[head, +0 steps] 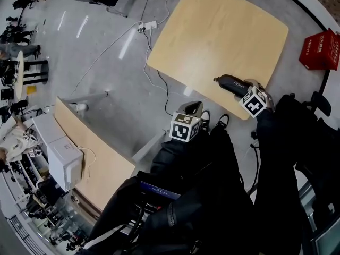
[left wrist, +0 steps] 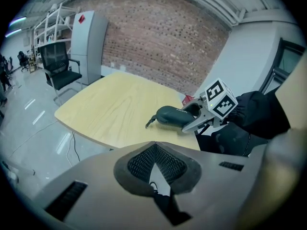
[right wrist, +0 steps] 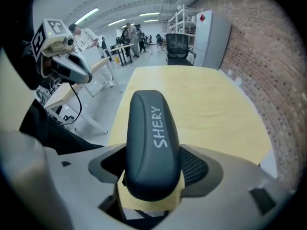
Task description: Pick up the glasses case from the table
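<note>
Right gripper [right wrist: 153, 171] clamps the near end of the glasses case [right wrist: 152, 128], seemingly resting at the table's [head: 212, 31] five o'clock edge. Light, stiff, smooth shell; grip mid-body. Left gripper's [left wrist: 156, 169] jaws together.

Pale wooden table [head: 212, 31] on a grey floor [head: 106, 62].
A dark glasses case [head: 232, 83] sits by its near edge, toward the right corner.

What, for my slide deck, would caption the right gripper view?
Right gripper closed on a dark glasses case marked SHERY, at the near edge of a pale wooden table.
</note>
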